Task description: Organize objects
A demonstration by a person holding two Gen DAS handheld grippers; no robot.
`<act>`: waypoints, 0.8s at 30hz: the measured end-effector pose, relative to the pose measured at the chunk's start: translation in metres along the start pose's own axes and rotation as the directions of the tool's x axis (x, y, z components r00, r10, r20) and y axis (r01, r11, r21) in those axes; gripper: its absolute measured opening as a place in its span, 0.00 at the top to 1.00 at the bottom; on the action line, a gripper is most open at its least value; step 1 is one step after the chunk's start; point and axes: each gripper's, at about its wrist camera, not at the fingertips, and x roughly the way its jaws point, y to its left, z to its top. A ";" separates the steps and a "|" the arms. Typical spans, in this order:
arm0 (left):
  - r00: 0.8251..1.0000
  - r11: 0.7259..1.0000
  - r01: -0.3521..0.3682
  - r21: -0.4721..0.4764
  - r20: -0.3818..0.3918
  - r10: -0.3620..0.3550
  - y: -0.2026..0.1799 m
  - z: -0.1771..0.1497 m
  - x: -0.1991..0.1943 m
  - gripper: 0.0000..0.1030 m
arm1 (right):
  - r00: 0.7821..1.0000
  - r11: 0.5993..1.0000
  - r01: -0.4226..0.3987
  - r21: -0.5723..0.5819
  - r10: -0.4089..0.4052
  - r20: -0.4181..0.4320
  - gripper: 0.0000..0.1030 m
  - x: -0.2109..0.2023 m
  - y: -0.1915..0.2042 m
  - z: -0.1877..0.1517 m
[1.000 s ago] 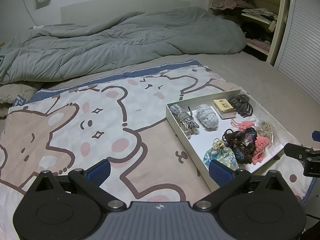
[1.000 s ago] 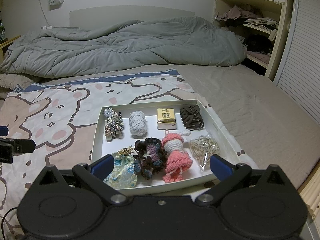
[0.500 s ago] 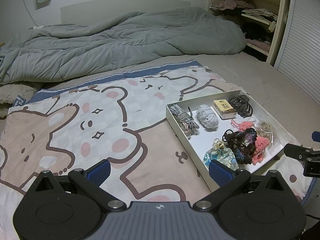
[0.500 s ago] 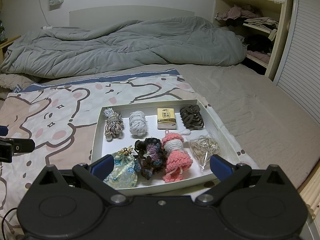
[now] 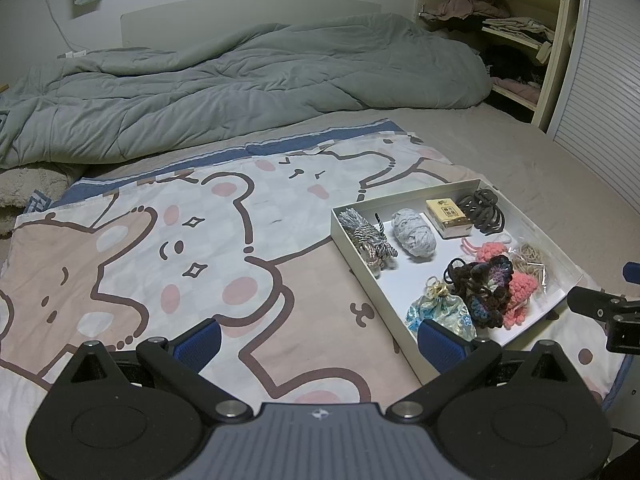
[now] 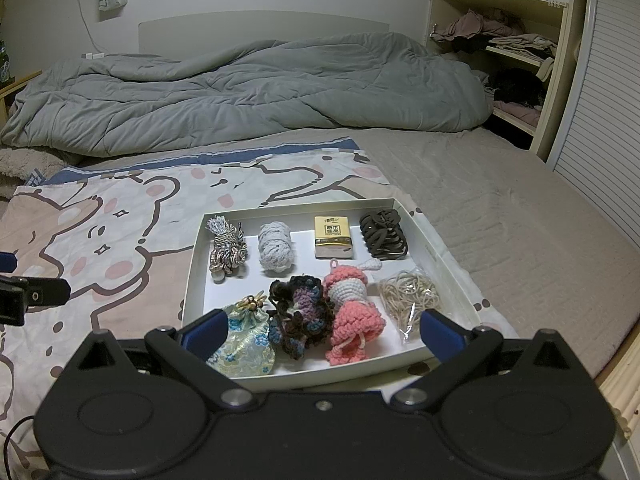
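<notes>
Your left tongs (image 5: 318, 344) are spread wide and hold nothing, hovering over the cartoon-bear printed blanket (image 5: 168, 248) with the shallow white cardboard tray (image 5: 362, 268) just to their right; your right tongs (image 6: 324, 330) are likewise wide apart and empty, poised above the tray's near edge (image 6: 340, 374). The tray lies on the blanket, on the bed, and carries eight things in two rows of four. Along the far row you have one striped grey-and-brown twisted cord tassel (image 6: 227, 250), one pale grey ball of yarn (image 6: 275, 247), one small yellow pack of tissues (image 6: 333, 237) and one bunch of dark brown elastic hair ties (image 6: 384, 236). Along the near row you have one light blue floral drawstring pouch with gold beads (image 6: 246, 342), one dark brown, purple and blue crocheted piece (image 6: 302, 318), one pink-and-white crocheted doll (image 6: 352, 316) and one clear bag of beige rubber bands (image 6: 410, 296). The crocheted piece touches the pouch and the doll. One rumpled grey-green duvet (image 6: 248, 96) lies at the head of the bed.
</notes>
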 end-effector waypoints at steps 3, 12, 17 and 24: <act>1.000 1.000 0.000 -0.001 0.000 0.000 0.000 0.000 0.000 0.00 | 1.000 1.000 0.000 -0.001 0.000 0.000 0.00 0.000 0.000 0.000; 1.000 1.000 0.001 -0.002 0.000 -0.001 0.000 0.000 0.000 0.00 | 1.000 1.000 0.000 0.000 0.000 0.000 0.00 0.000 0.000 0.000; 1.000 1.000 0.003 -0.003 -0.001 -0.003 0.000 0.000 0.000 0.00 | 1.000 1.000 0.000 0.000 0.000 -0.001 0.00 0.000 0.000 0.000; 1.000 1.000 0.006 -0.005 -0.003 -0.006 -0.001 0.000 0.000 0.00 | 1.000 1.000 0.000 0.000 0.000 -0.001 0.00 0.000 0.000 0.000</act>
